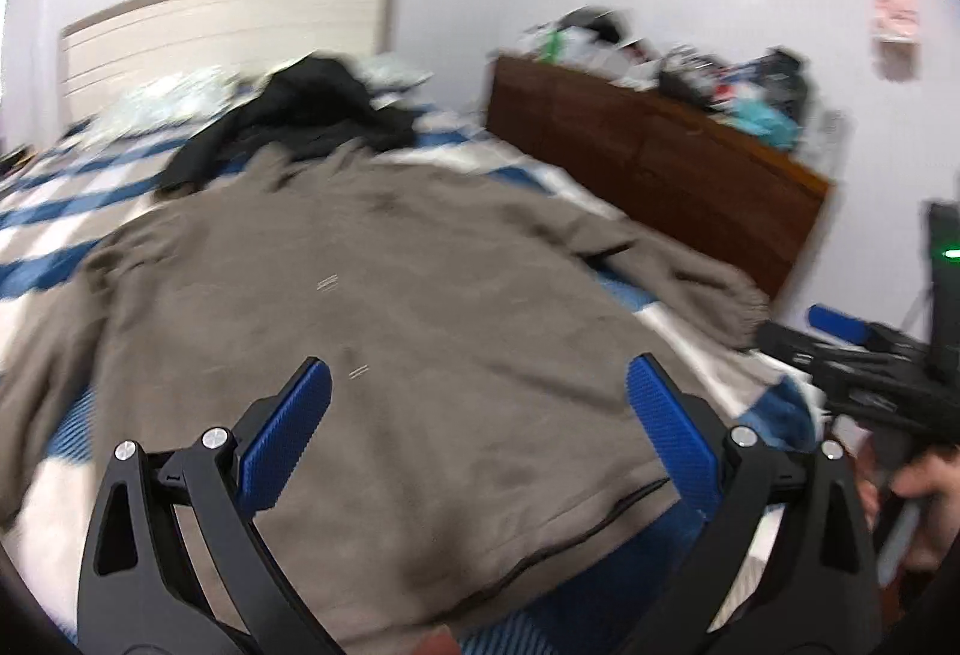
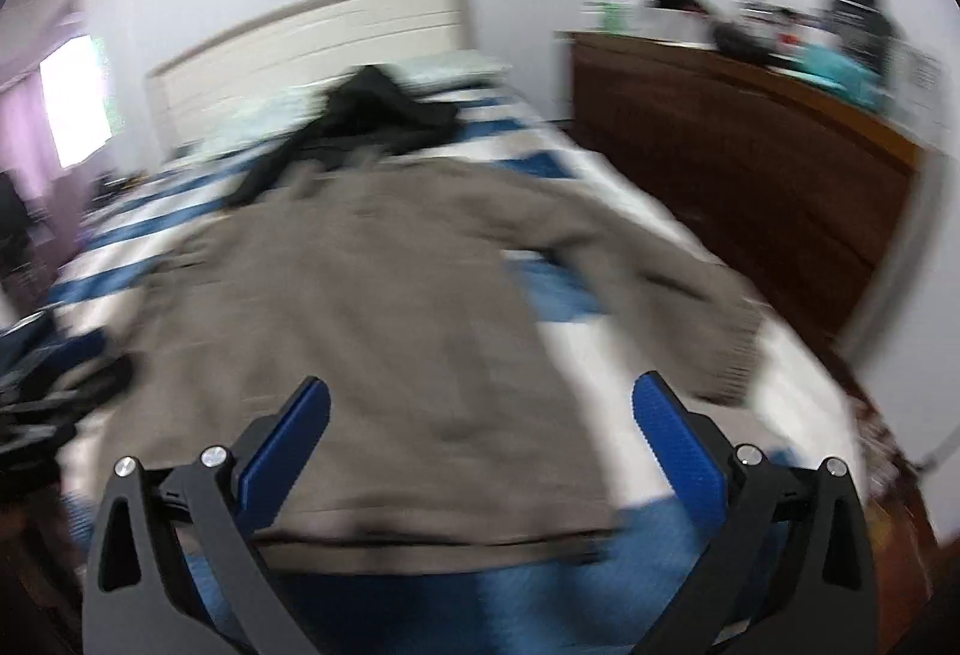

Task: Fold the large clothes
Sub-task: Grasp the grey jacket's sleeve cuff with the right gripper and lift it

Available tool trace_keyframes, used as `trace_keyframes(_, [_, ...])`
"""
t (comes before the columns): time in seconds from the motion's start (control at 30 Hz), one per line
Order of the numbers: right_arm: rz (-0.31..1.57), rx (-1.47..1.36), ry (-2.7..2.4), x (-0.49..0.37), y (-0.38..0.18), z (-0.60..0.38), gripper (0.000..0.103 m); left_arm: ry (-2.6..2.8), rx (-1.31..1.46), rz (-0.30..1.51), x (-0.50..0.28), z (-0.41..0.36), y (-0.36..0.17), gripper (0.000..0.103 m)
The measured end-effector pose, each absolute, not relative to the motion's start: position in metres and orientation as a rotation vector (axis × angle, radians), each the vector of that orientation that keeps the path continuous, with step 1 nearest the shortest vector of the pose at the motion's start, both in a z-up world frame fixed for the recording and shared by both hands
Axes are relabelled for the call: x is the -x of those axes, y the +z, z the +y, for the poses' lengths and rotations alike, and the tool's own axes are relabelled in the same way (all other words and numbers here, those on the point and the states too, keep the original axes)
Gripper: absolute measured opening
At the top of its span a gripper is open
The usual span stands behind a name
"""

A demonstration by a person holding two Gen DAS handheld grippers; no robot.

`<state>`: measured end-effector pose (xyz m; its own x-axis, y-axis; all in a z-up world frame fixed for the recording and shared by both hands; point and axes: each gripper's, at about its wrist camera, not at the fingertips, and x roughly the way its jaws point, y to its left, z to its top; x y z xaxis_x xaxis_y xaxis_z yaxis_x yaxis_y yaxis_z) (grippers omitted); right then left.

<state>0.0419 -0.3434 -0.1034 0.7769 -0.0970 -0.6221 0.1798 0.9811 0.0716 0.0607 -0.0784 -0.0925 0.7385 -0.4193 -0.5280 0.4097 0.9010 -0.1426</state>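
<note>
A large grey-brown sweatshirt (image 1: 372, 307) lies spread flat on the bed, hem toward me, one sleeve (image 1: 678, 259) stretched to the right. It also shows in the right wrist view (image 2: 372, 307), blurred. My left gripper (image 1: 480, 385) is open and empty, hovering above the hem area. My right gripper (image 2: 480, 403) is open and empty above the hem's right part. The right gripper also appears at the right edge of the left wrist view (image 1: 864, 355), held in a hand.
The bed has a blue-and-white checked cover (image 1: 54, 211). A black garment (image 1: 300, 114) lies beyond the sweatshirt near the pillows and white headboard (image 1: 228, 24). A brown wooden dresser (image 1: 648, 156) piled with clutter stands right of the bed. A window (image 2: 75, 102) is at left.
</note>
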Motion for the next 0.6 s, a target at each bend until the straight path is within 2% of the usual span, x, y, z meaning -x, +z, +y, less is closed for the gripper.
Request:
trace_keyframes(0.17, [0.674,-0.406,-0.167,-0.042,-0.157,-0.435,0.099,-0.578,0.03,0.626,-0.067,-0.103,-0.107,0.097])
trace_keyframes(0.3, [0.671,-0.462,-0.203,-0.059,-0.177,-0.477,0.099,-0.633,-0.036,0.607,-0.065,-0.12,-0.12,0.097])
trace_keyframes(0.43, [0.687,-0.518,-0.224,-0.092,-0.188,-0.515,0.099,-0.635,-0.018,0.679,-0.074,-0.124,-0.141,0.097])
trace_keyframes(0.6, [0.832,-0.593,-0.136,-0.154,-0.216,-0.537,0.098,-0.588,0.001,0.795,-0.095,-0.12,-0.165,0.097])
